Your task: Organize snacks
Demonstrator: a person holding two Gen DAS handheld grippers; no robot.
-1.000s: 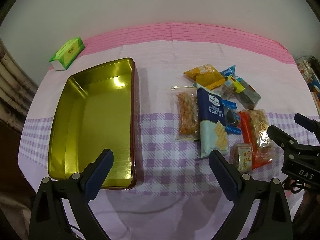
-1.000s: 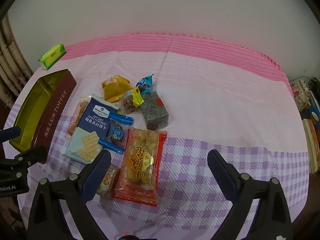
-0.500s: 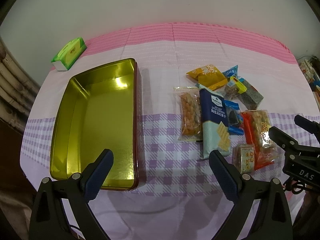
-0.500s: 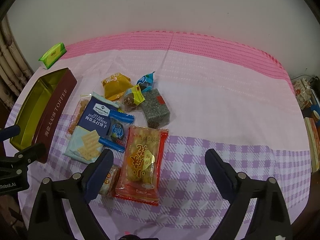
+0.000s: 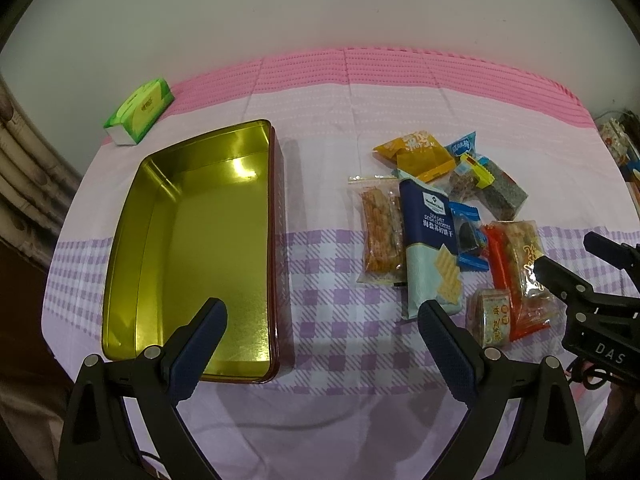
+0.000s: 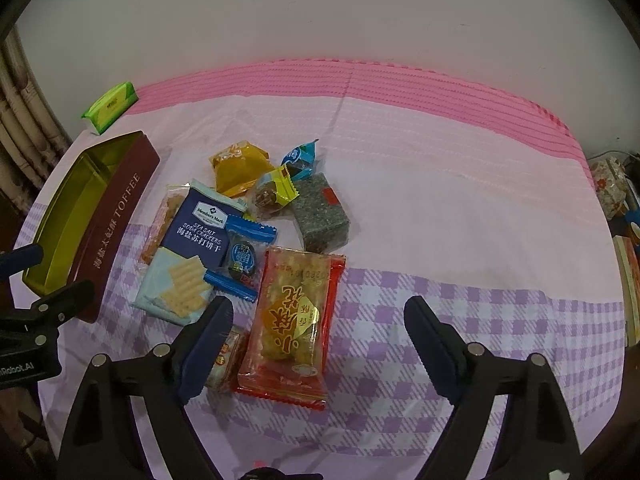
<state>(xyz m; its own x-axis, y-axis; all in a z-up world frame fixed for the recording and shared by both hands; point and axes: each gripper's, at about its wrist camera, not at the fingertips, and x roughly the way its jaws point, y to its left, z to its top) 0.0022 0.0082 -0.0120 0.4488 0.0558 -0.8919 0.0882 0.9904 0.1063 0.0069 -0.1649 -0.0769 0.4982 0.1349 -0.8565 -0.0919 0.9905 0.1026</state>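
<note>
An open toffee tin point(image 5: 120, 240) with a gold inside lies at the left of the pink and purple cloth, with nothing in it. A pile of snack packets lies to its right: a blue cracker pack point(image 6: 192, 248), a red packet point(image 6: 296, 320), a grey block point(image 6: 322, 216), a yellow pack point(image 6: 238, 168) and small candies. My left gripper point(image 5: 320, 312) hangs open over bare cloth between tin and pile. My right gripper point(image 6: 318, 308) hovers above the red packet, jaws closing but wide, their pads clear of it.
A green tissue pack point(image 5: 140, 112) sits at the far left corner by the white wall. Boxes and clutter point(image 6: 612, 184) stand off the table's right edge. The right half of the cloth point(image 6: 460, 200) is bare.
The right gripper's jaws have drawn a little closer together. Neither hand has moved, and the snacks and tin lie as before.
</note>
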